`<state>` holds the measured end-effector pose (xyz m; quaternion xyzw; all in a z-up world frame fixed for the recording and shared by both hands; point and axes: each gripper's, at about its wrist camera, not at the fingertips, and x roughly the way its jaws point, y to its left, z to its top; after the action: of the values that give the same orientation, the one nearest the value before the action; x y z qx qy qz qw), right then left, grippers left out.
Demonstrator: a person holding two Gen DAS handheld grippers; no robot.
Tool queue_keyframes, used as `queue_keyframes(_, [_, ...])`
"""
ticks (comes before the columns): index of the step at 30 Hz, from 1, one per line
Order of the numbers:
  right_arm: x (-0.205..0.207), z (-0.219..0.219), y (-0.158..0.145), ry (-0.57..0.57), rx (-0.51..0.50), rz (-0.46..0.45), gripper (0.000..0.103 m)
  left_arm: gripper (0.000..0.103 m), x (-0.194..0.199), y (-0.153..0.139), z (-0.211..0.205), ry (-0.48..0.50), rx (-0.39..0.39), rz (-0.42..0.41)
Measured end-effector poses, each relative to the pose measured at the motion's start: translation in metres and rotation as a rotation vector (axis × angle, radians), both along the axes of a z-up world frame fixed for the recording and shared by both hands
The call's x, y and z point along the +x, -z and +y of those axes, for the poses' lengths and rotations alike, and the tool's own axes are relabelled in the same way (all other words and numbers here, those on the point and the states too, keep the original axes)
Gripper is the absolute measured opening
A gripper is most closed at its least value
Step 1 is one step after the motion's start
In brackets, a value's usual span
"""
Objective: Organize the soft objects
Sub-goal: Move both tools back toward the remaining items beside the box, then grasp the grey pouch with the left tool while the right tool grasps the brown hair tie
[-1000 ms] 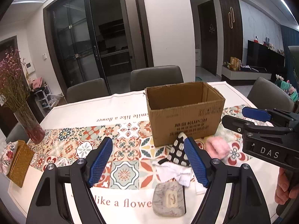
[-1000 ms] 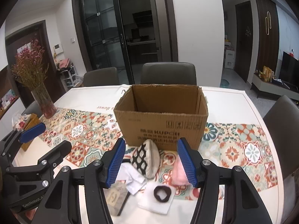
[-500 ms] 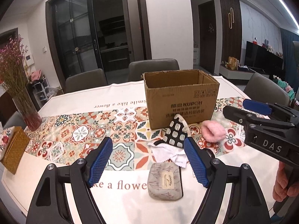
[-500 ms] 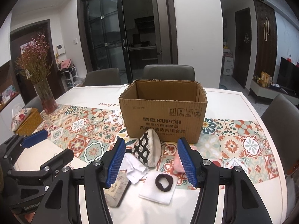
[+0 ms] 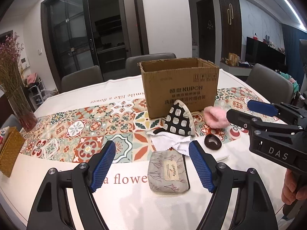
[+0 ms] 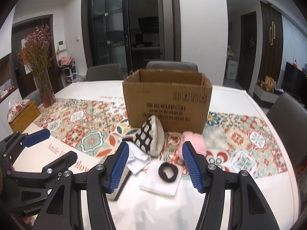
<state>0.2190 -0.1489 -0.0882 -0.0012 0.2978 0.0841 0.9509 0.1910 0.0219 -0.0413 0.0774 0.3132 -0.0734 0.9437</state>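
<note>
Two tools gape, unladen: left tool [image 5: 152,165] over the grey pouch [image 5: 168,174], right tool [image 6: 153,165] above the scrunchie [image 6: 168,172].

The left gripper [image 5: 152,164] is held level and low, its blue-padded fingers [image 5: 102,163] spread wide apart. The right gripper [image 6: 153,165] is likewise held with jaws wide apart, its handle grasped by a hand [image 5: 293,186] at the lower right.
</note>
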Motion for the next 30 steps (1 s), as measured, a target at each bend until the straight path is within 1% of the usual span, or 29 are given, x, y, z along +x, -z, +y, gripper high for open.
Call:
queue_keyframes(5, [0.004, 0.001, 0.018, 0.004, -0.012, 0.031, 0.059, 0.079, 0.002, 0.013, -0.001, 0.010, 0.008, 0.000])
queue_keyframes(10, [0.009, 0.004, 0.030, 0.007, -0.039, 0.039, 0.059, 0.078, 0.008, 0.027, -0.001, 0.018, 0.005, 0.008])
queue_keyframes(13, [0.014, 0.007, 0.039, 0.006, -0.066, 0.049, 0.059, 0.078, 0.014, 0.036, 0.000, 0.019, 0.002, 0.024])
queue_keyframes(21, [0.030, 0.007, 0.063, 0.022, -0.078, 0.099, 0.059, 0.078, 0.031, 0.060, 0.000, 0.020, -0.001, 0.062])
queue_keyframes(23, [0.034, 0.007, 0.069, 0.029, -0.081, 0.110, 0.059, 0.075, 0.035, 0.065, -0.001, 0.024, 0.000, 0.071])
queue_keyframes(30, [0.048, 0.004, 0.086, 0.042, -0.085, 0.149, 0.059, 0.071, 0.052, 0.084, -0.002, 0.027, 0.000, 0.106])
